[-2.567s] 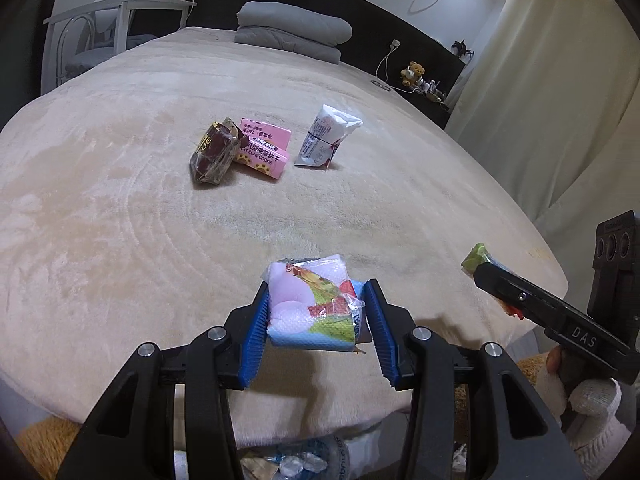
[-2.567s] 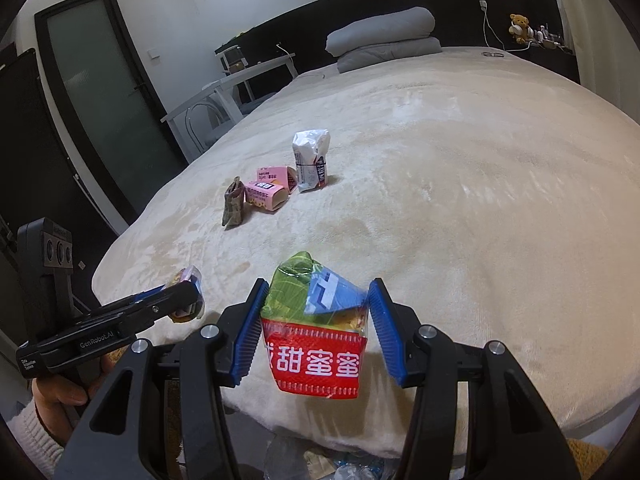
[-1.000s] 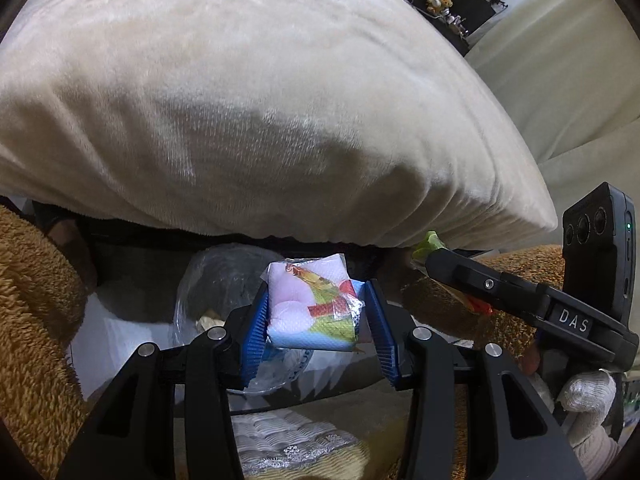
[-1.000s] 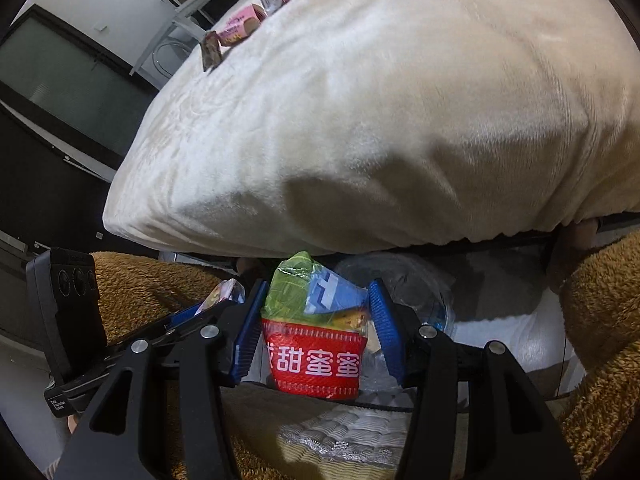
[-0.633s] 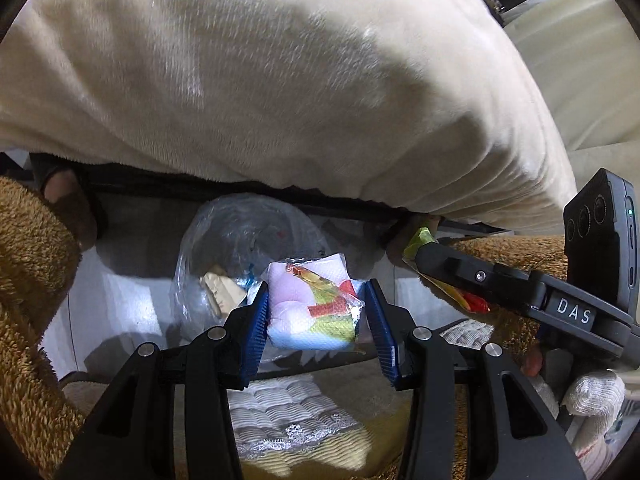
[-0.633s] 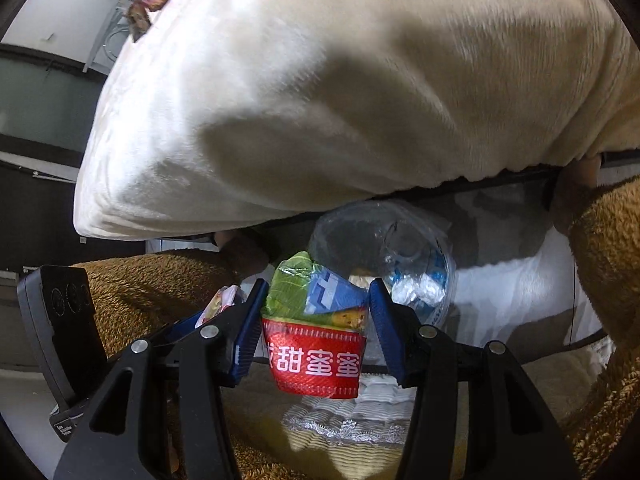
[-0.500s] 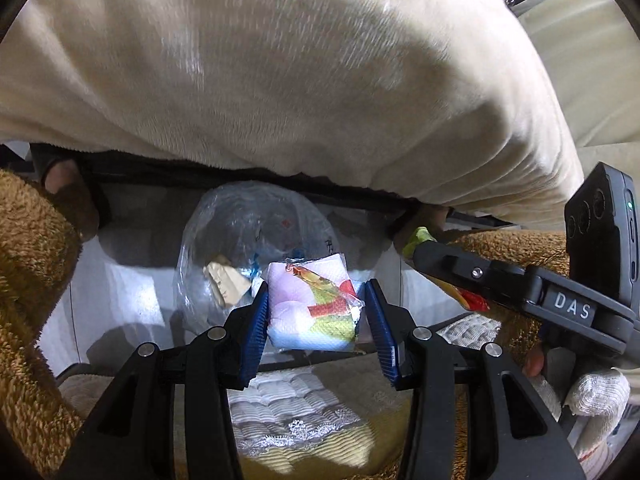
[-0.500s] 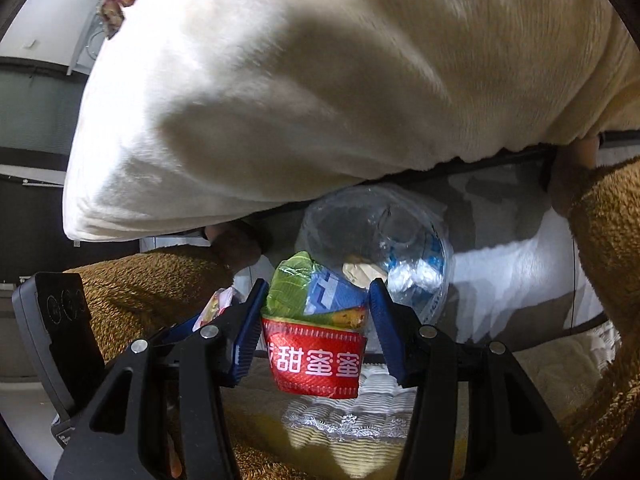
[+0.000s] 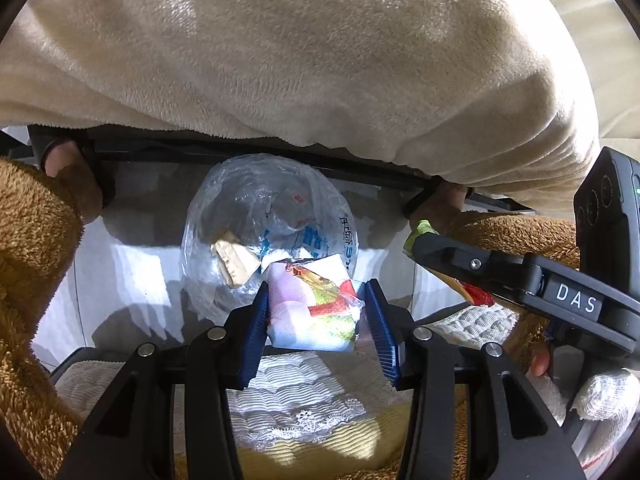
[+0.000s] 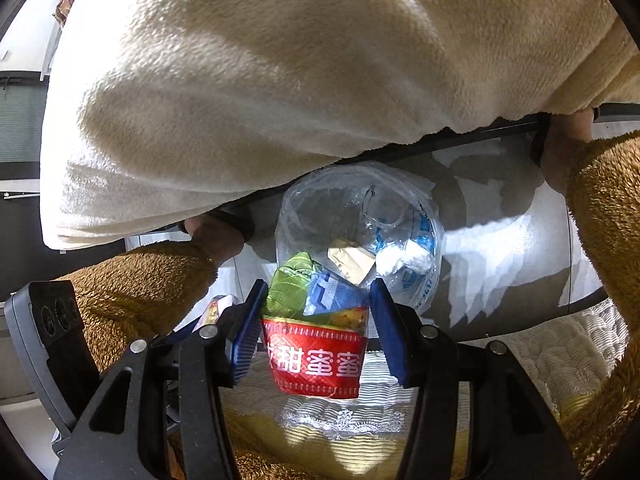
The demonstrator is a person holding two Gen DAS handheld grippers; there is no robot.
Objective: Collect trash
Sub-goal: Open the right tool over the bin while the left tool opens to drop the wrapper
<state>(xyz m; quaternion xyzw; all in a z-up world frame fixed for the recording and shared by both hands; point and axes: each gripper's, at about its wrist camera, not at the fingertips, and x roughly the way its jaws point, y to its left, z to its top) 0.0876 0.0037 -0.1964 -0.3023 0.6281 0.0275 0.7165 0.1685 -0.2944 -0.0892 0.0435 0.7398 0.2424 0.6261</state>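
Both wrist views aimed steeply down, close over shared clear trash bag [image 9: 268, 232], bed edge [image 10: 240, 100] above

The left gripper [image 9: 316, 316] pointed steeply downward, low in the middle of its own view, its blue pads [image 9: 254, 338] pressed against both sides of a pink and white packet [image 9: 310, 312]. The right gripper [image 10: 318, 322] had the same downward pose, its pads clamped on a red and green wrapper [image 10: 316, 354]. In the left view the right gripper [image 9: 416, 236] reached in from the right edge, with a white-gloved hand [image 9: 600, 404] at its handle in the lower right corner.
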